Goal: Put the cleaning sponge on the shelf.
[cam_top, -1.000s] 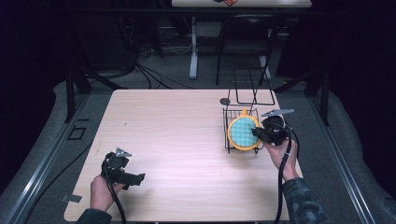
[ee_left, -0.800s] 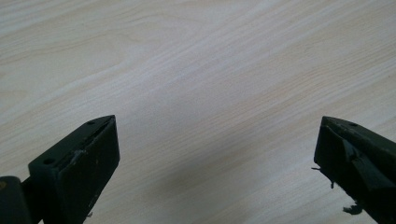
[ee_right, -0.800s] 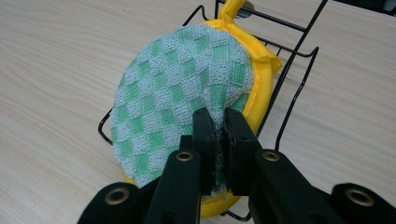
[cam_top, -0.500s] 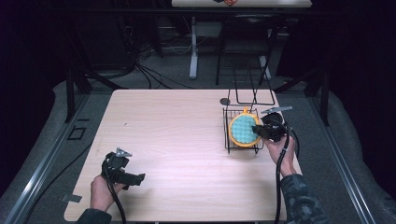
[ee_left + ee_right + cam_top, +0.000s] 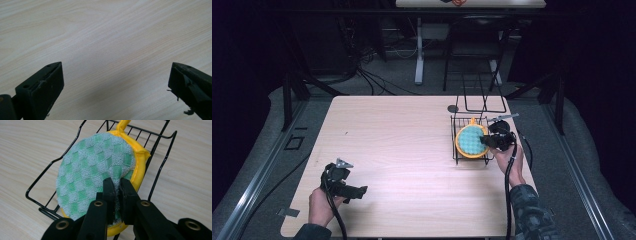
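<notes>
While right gripper [image 5: 116,192] stays pinched on round pad [image 5: 96,170] | pad sits slightly deeper in wire rack [image 5: 162,157] | left gripper [image 5: 115,82] open, idle over counter [image 5: 105,32]

Rack and pad at the table's right, grippers at opposite sides

On the table [image 5: 412,150] a wire rack [image 5: 469,145] stands at the right, a round pad [image 5: 469,141] in it; the right gripper [image 5: 488,141] is just right of the pad, pinching its edge; the left gripper [image 5: 357,191] sits near the front left corner, well apart.
</notes>
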{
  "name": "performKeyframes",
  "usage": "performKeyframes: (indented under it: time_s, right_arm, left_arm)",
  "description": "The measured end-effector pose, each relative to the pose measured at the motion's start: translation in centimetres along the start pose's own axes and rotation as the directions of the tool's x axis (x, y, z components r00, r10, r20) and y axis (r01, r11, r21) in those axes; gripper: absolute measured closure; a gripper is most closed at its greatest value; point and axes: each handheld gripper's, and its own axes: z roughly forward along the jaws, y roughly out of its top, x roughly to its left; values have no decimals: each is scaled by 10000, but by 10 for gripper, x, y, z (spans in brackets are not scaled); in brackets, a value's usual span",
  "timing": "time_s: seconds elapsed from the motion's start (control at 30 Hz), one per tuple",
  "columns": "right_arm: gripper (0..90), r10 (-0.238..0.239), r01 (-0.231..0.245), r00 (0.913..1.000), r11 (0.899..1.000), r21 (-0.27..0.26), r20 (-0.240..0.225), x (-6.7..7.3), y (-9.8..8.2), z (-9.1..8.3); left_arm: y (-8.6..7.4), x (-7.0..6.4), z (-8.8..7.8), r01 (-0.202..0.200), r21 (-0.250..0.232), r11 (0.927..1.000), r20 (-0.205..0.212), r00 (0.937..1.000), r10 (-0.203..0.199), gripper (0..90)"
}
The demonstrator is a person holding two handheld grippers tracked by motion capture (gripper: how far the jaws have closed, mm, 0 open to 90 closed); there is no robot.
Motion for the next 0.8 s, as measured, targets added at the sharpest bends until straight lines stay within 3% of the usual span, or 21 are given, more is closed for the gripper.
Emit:
performKeyframes:
  time_s: [0.43, 0.8]
  right_arm:
    - [834, -236, 229, 9985, 9996, 135, 486, -3, 0, 14]
    - [820, -43, 35, 9986, 9999, 164, 522, -6, -1, 16]
  left_arm:
    - [0, 0, 0, -7, 13, 10000, 2, 10000, 7, 3]
    - [0, 0, 0, 11, 28, 10000, 39, 10000, -11, 3]
